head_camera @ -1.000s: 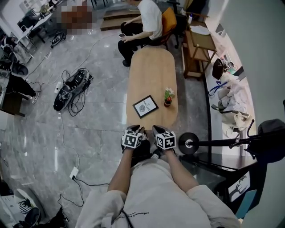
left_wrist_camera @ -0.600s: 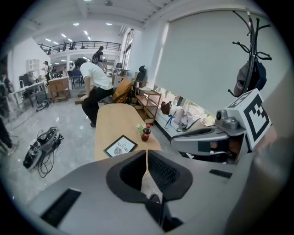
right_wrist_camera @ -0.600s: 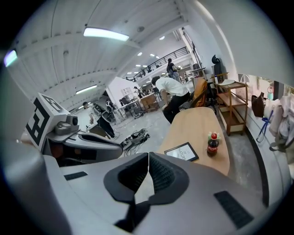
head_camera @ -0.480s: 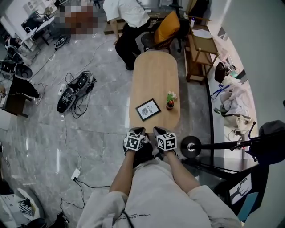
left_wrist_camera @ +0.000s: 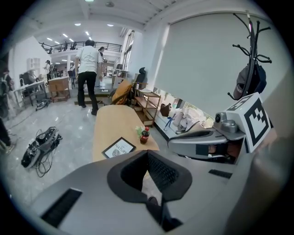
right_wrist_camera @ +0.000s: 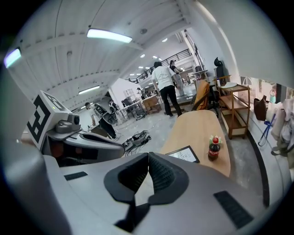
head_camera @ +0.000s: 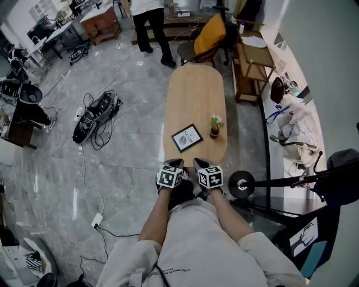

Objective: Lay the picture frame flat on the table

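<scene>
The black-framed picture frame point(head_camera: 187, 137) lies flat, face up, on the near end of the oval wooden table point(head_camera: 196, 89). In the left gripper view the picture frame point(left_wrist_camera: 119, 147) shows past the jaws, and in the right gripper view the picture frame point(right_wrist_camera: 183, 154) lies ahead too. A small cola bottle point(head_camera: 214, 127) stands upright just right of it. My left gripper point(head_camera: 174, 165) and right gripper point(head_camera: 201, 164) hang side by side off the table's near end, close to my body. Both are shut with nothing in them, as the left gripper point(left_wrist_camera: 147, 153) and right gripper point(right_wrist_camera: 148, 156) show up close.
A person point(head_camera: 148, 17) stands beyond the table's far end. A chair with an orange cushion point(head_camera: 210, 28) and a wooden shelf cart point(head_camera: 252, 59) sit at the far right. A cable bundle point(head_camera: 95, 112) lies on the floor to the left. A black round stand base point(head_camera: 240, 182) is by my right gripper.
The person seated at the table's far end has stood up and walked away to the back left. The grippers and the frame have stayed where they were.
</scene>
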